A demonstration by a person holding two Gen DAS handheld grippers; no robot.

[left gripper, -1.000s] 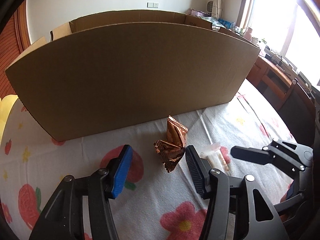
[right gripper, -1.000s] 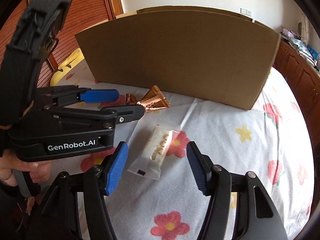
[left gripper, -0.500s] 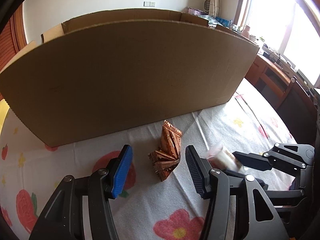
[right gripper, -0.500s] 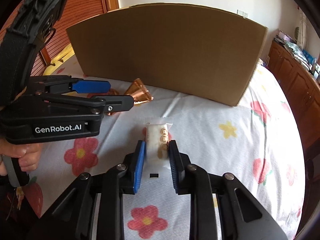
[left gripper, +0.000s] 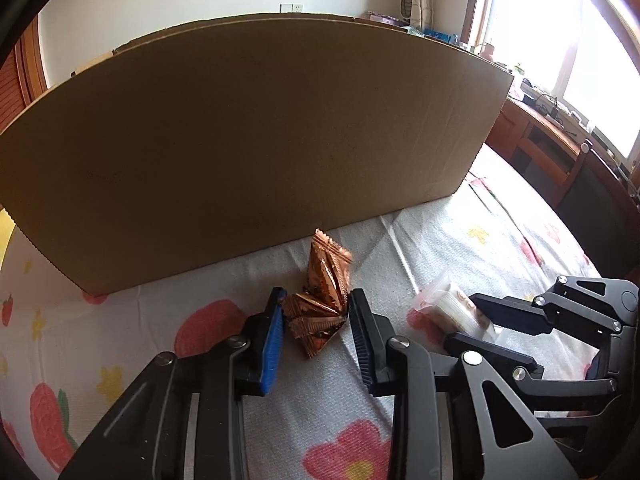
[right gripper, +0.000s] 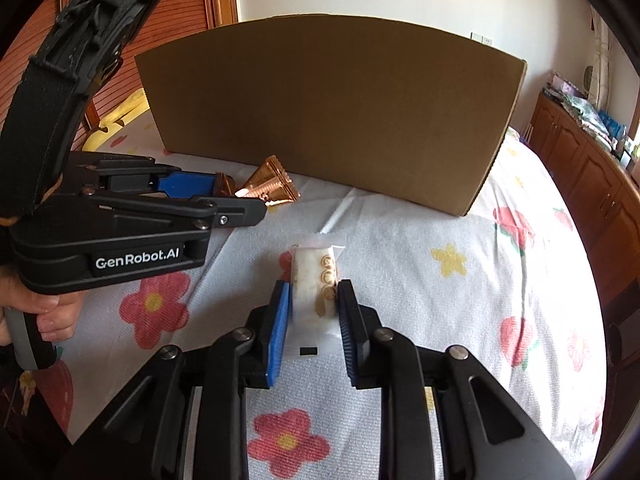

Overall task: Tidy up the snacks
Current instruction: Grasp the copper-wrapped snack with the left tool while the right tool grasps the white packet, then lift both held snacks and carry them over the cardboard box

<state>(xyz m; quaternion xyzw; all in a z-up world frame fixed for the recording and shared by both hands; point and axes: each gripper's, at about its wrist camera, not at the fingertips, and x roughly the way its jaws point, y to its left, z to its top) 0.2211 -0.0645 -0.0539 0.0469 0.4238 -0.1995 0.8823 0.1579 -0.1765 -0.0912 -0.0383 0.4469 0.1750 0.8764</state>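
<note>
- So far, the task is only beginning: both snacks are lying on the flowered bedcover (right gripper: 460,320), and neither is sitting in the cardboard box (left gripper: 256,152) yet, as far as the pictures are showing.
- In the left wrist view, the left gripper (left gripper: 316,316) is closing on the copper foil snack (left gripper: 320,304); its jaws have just been coming together, and the pads are now touching the crumpled wrapper on both sides.
- That snack is resting just in front of the box wall, at about 6 o'clock from the middle of the wall, with its upper tip standing up toward 12 o'clock.
- In the right wrist view, the right gripper (right gripper: 314,300) is pinching the white snack packet (right gripper: 316,280) between nearly shut jaws, and the packet is sticking out beyond the pads toward 12 o'clock.
- The white packet is sitting at about 4 o'clock from the copper one, apart from it, and the box is standing beyond both.
- A hand (right gripper: 44,312) is gripping the handle of the left gripper at 9 o'clock in the right wrist view.
- I am judging that the picking step is almost done for both snacks, while the lifting and the placing over the box wall are remaining.
- The inside of the box is hidden behind its wall, so I cannot tell if other snacks are already lying there.
</note>
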